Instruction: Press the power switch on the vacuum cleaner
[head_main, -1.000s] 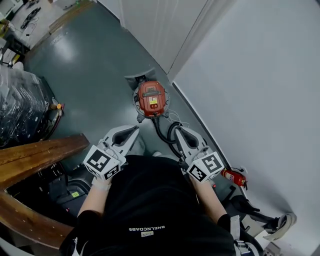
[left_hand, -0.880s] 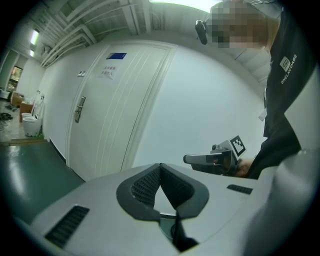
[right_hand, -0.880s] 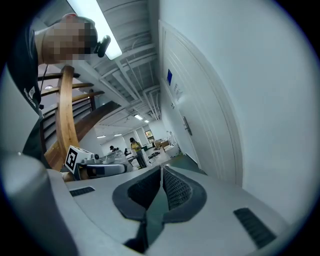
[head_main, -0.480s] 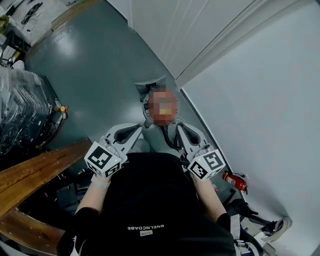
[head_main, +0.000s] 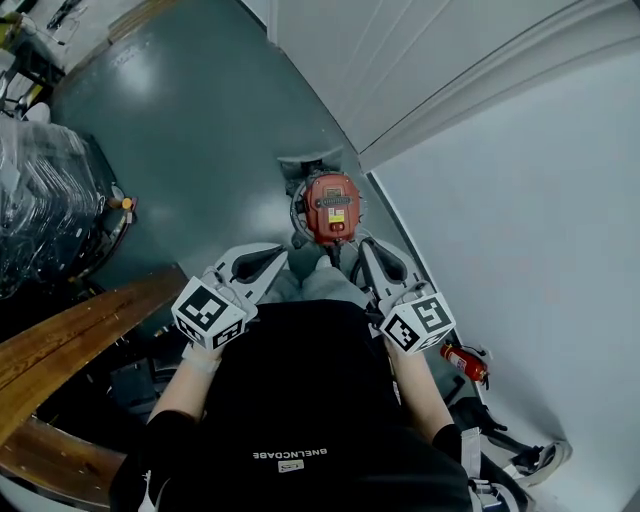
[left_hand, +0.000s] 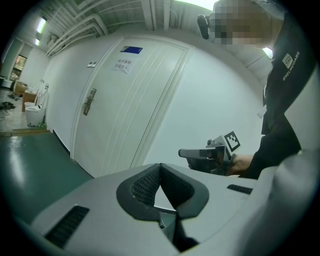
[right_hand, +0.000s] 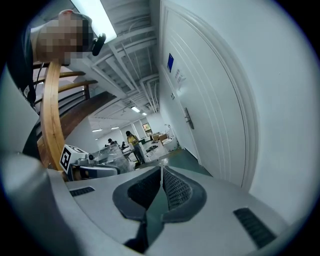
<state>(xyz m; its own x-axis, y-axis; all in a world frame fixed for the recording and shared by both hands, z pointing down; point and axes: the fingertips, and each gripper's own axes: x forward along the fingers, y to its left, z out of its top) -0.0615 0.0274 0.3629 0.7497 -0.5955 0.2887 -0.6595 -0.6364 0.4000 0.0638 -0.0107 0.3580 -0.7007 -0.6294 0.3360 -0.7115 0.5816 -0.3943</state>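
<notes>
**shopfloor_dan:** Where's the vac, and are the tongs on anything?

**rigrat:** The vacuum cleaner (head_main: 332, 207) is a red-topped canister down on the green floor (head_main: 200, 130), tucked into the corner where the white door (head_main: 400, 60) meets the wall (head_main: 530, 200). It's just ahead of both grippers. The left tongs (left_hand: 160, 167) are closed tip to tip with nothing in them, and so are the right tongs (right_hand: 161, 170). Both are aimed level at the door, not down at the vac.

**shopfloor_dan:** How would you handle it?

**rigrat:** I wouldn't grab it, it looks like a rigid, fairly heavy drum that should sit put. I'd just poke the lid with one closed tip. I can't pick out the switch from up here, it's too small, so go in slowly since a hard tip could skid on the plastic.
</notes>
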